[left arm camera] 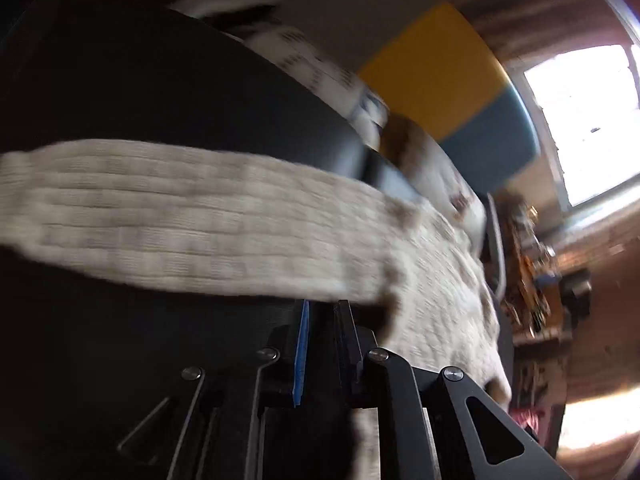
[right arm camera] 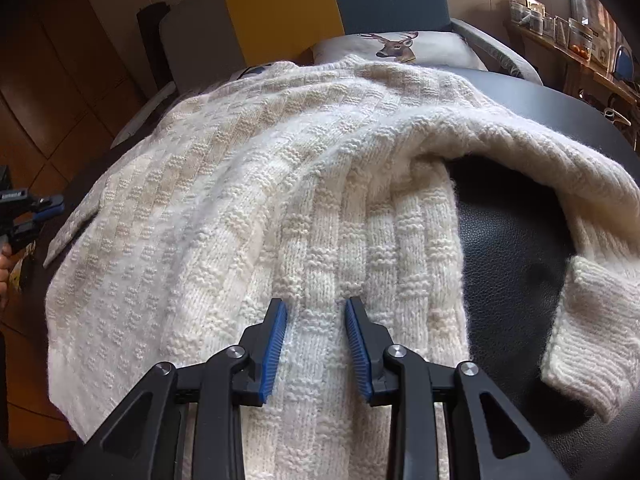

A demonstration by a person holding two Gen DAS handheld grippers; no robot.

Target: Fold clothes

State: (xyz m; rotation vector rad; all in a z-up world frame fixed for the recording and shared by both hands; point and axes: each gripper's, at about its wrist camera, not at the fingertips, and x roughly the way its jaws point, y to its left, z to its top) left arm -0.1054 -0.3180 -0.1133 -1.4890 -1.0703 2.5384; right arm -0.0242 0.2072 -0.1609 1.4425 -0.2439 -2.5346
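Sweaters: one cream knit sweater [right arm camera: 248, 200] is lying on the black surface [right arm camera: 516, 240].
Sleeves showing: one [right arm camera: 580, 320] is curling at the right.
Grippers: two, left gripper [left arm camera: 322, 320] and right gripper [right arm camera: 316, 344], are showing.
Deer cushions: one [right arm camera: 400, 46] is sitting behind.

The right gripper [right arm camera: 316, 344] is built of matte black angular arms, each cut with a long triangular slot. Round silver screws sit at the joints, four across. Its two fingers [right arm camera: 274, 352] are faced with bright blue ribbed pads (fine ridges run crosswise).

The left gripper [left arm camera: 322, 344] shows the same black arms, the same triangular cut-outs and silver screw heads; one thin blue pad edge [left arm camera: 302, 354] is visible, the picture being blurred. In the right wrist view this left gripper [right arm camera: 46, 208] appears small at the edge, black with blue tips and a pale label too small to read.
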